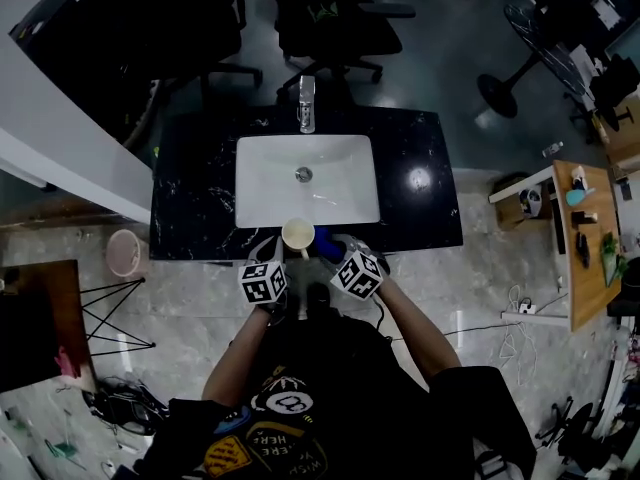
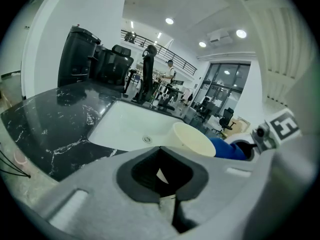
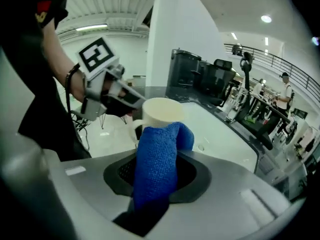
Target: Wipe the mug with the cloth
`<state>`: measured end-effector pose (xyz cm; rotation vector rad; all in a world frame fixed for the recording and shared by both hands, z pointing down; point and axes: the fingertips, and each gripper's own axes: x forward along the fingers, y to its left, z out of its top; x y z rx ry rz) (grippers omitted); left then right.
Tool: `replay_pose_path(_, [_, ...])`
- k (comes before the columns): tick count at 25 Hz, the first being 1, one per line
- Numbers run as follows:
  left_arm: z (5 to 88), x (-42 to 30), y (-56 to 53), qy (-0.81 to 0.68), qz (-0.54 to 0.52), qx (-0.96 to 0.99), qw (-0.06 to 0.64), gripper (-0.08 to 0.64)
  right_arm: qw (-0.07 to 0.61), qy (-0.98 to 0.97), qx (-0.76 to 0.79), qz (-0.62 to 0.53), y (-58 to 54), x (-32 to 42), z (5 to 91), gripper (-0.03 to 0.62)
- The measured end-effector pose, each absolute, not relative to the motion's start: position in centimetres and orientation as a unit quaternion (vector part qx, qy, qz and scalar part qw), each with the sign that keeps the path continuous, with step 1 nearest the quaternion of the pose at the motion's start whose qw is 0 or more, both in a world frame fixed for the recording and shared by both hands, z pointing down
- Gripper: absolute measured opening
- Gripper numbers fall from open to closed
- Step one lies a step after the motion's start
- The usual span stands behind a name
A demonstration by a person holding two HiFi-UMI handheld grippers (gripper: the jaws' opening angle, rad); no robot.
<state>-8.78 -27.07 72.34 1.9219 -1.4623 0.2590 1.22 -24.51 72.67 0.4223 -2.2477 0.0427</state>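
Left gripper (image 2: 161, 176): jaws pinched on the handle of the cream ceramic mug (image 1: 298, 235), which is held above the front strip of the black marble counter (image 1: 200, 188).

Blue knitted cloth (image 3: 157, 164): touches the mug's side, clamped between the pressed jaws of the right gripper (image 3: 152, 184).

Judgement: hold the mug steady and sweep the cloth round its wall with light pressure.

Mug looks empty. White rectangular sink (image 1: 260, 183) shows only its drain.

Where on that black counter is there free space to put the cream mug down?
Bare black marble counter lies left and right of the white rectangular sink. The front edge is crowded: cream ceramic mug, blue woven cloth, left gripper and right gripper meet there.
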Motion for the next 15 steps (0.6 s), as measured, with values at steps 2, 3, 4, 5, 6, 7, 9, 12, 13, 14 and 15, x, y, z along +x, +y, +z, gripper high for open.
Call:
replay_pose_path(2, [72.3, -8.7, -27.1, -0.567, 0.096, 0.739, 0.351, 0.003, 0.414, -0.900, 0.135, 0.012, -22.0, 0.4, 72.8, 0.112])
replay_pose_path(3, [72.4, -8.7, -27.1, -0.567, 0.095, 0.738, 0.353, 0.003, 0.415, -0.901, 0.124, 0.013, -21.3, 0.3, 72.9, 0.112])
replay_pose_path(4, [72.5, -8.6, -27.0, -0.566, 0.094, 0.738, 0.355, 0.003, 0.416, -0.901, 0.121, 0.016, -21.2, 0.5, 72.9, 0.112])
replay_pose_path(5, [72.5, -8.6, -26.9, -0.565, 0.094, 0.738, 0.357, 0.003, 0.417, -0.899, 0.130, 0.022, -21.9, 1.1, 72.9, 0.112])
replay_pose_path(6, [72.6, -8.6, -26.9, -0.563, 0.093, 0.738, 0.360, 0.003, 0.417, -0.896, 0.149, 0.031, -23.3, 1.9, 72.6, 0.112])
replay_pose_path(7, [72.6, -8.6, -26.8, -0.562, 0.093, 0.738, 0.362, 0.003, 0.414, -0.892, 0.177, 0.042, -25.3, 2.8, 72.2, 0.112])
replay_pose_path(9, [72.6, -8.5, -26.6, -0.561, 0.094, 0.738, 0.363, 0.003, 0.403, -0.882, 0.236, 0.063, -29.6, 4.0, 71.0, 0.110])
replay_pose_path(12, [72.5, -8.4, -26.4, -0.561, 0.094, 0.738, 0.363, 0.003, 0.420, -0.869, 0.256, 0.059, -33.3, 3.6, 71.1, 0.110])
replay_pose_path(13, [72.5, -8.4, -26.4, -0.562, 0.094, 0.737, 0.364, 0.003, 0.436, -0.867, 0.236, 0.045, -33.0, 3.0, 71.7, 0.112])
replay_pose_path(14, [72.5, -8.3, -26.3, -0.562, 0.094, 0.736, 0.366, 0.003, 0.452, -0.867, 0.209, 0.029, -32.0, 2.3, 72.4, 0.112])
replay_pose_path(15, [72.6, -8.2, -26.2, -0.562, 0.093, 0.736, 0.367, 0.003, 0.462, -0.868, 0.182, 0.015, -30.6, 1.8, 72.9, 0.112])
